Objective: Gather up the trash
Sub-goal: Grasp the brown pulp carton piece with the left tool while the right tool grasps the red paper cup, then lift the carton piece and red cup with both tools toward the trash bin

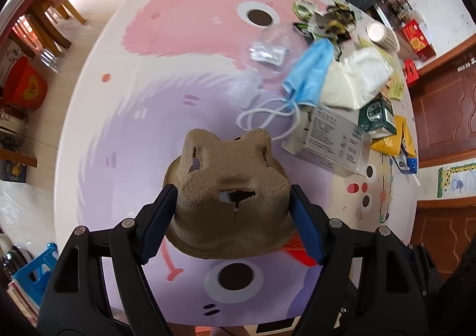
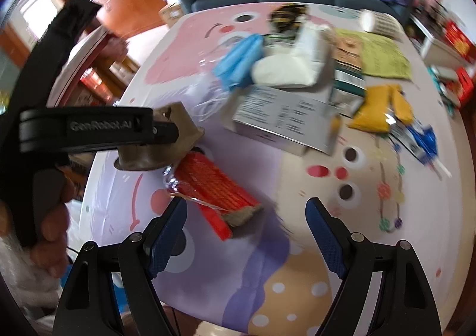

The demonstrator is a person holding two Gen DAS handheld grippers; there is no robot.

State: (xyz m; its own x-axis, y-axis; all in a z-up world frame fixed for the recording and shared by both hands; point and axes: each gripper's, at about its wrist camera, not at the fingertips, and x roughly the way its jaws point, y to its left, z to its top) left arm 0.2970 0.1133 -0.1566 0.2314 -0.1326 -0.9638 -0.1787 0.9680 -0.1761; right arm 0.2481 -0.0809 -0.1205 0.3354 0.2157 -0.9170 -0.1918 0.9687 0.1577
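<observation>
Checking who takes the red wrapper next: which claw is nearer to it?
Right. The right claw is open just short of the red wrapper, which lies on the table. The left claw holds the brown egg-carton piece above the wrapper's far end.

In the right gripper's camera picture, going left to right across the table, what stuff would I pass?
Brown pulp tray piece held in the left gripper → red wrapper → grey box → yellow packet → blue-and-white carton.
</observation>
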